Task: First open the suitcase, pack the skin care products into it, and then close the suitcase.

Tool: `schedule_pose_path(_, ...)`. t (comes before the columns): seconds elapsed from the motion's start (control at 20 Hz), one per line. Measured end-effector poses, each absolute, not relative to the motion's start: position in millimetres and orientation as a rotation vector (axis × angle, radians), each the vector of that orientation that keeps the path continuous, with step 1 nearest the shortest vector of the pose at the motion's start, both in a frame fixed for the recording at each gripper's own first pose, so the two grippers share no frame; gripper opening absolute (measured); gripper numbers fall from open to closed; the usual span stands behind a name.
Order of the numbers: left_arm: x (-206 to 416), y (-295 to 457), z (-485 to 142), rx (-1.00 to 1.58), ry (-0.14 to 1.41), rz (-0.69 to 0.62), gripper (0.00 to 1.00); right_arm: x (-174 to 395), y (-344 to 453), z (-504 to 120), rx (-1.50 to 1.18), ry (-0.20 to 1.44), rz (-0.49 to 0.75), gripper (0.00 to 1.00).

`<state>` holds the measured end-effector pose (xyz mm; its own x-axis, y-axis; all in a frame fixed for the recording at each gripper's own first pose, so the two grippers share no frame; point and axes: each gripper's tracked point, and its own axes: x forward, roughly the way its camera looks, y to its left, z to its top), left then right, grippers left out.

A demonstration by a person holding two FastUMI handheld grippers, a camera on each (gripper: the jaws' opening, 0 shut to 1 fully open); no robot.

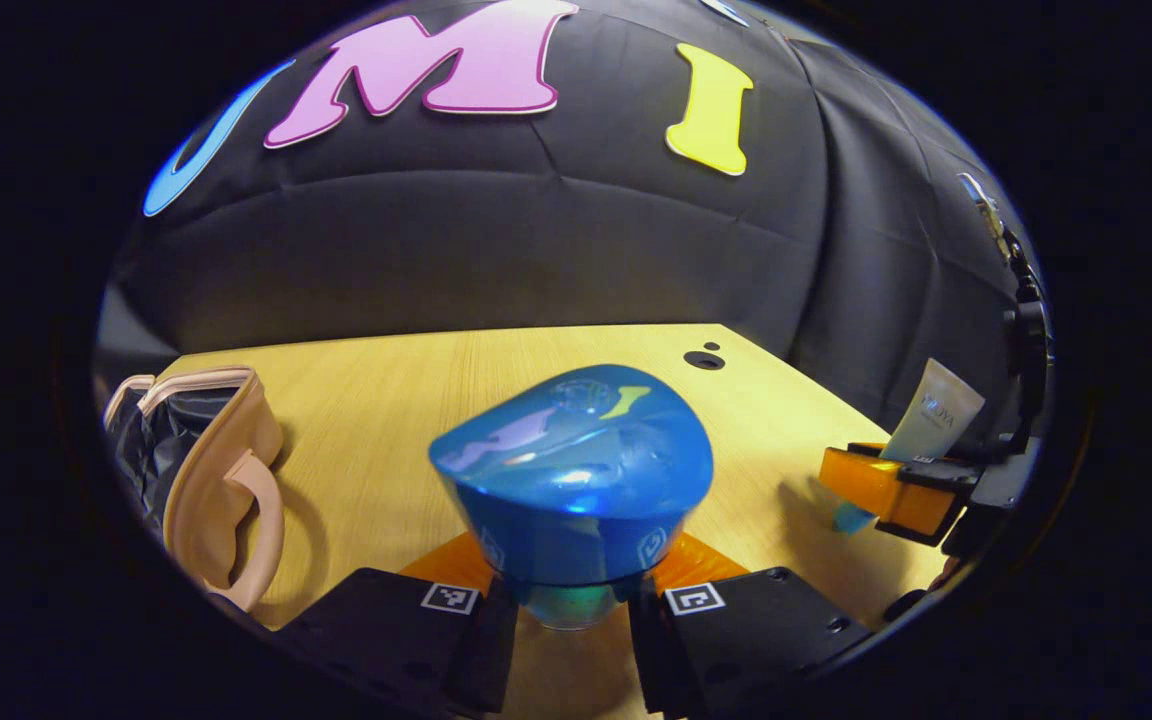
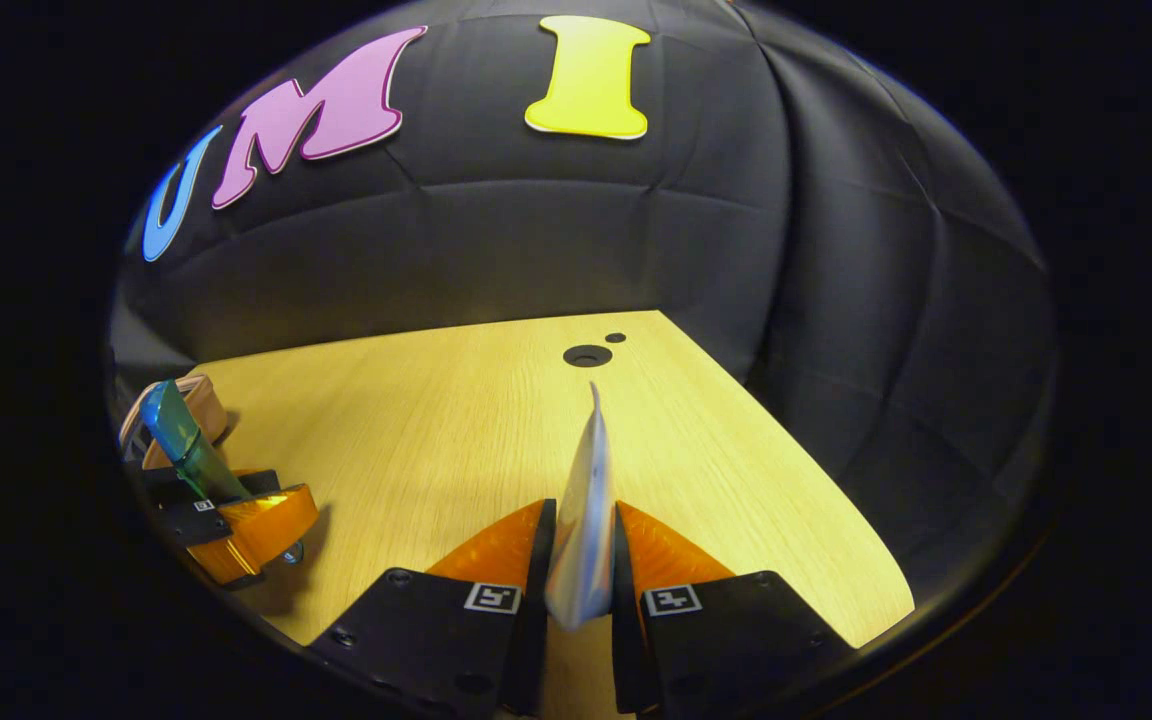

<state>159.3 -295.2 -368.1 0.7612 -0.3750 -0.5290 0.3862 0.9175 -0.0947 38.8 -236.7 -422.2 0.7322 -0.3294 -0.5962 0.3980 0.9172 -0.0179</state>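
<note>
Left gripper [image 1: 571, 600]: a blue bottle [image 1: 576, 480] is pinched between its two fingers, both pressed against the narrow lower part, as seen in the left gripper view.
Blue bottle: glossy, translucent blue plastic with a broad rounded end turned toward the camera; reflections are carried on its surface, and a greenish tint is seen where it narrows between the fingers. In the right gripper view it [image 2: 181, 440] is seen edge-on as a slim flat blue-green shape standing up from the far gripper.
Right gripper [image 2: 581, 590]: a white tube [image 2: 586, 510] is clamped between its fingers, which are pressed on the tube's flat sides.
White tube: soft, pale plastic, flattened to a thin crimped edge that points away from the camera. In the left gripper view it [image 1: 936, 410] is seen face-on, held upright at the right, with small printed lettering too fine to be read.
Markers: small square black-and-white coded tags [image 1: 450, 598] are fixed on the finger blocks.
Suitcase [image 1: 206, 470]: a small beige case with a curved handle and dark lining is seen at the table's left, open, well apart from both products.
Table [image 1: 386, 400]: light wood-grain surface with two round dark holes [image 1: 704, 358] near the far edge.
</note>
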Motion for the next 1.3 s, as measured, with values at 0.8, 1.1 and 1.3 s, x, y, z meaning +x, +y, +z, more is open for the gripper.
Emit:
schedule_pose_path(0.8,141,-34,-237,0.049,0.609,-0.149,0.53,54,-104,-253,0.121,0.501,-0.157,0.29)
schedule_pose_path(1.1,133,55,-303,0.059,0.938,-0.117,0.53,50,-16,-219,0.166,0.496,-0.014,0.29)
schedule_pose_path(1.3,130,59,-337,0.038,1.128,-0.14,0.53,50,35,-200,0.201,0.481,0.072,0.29)
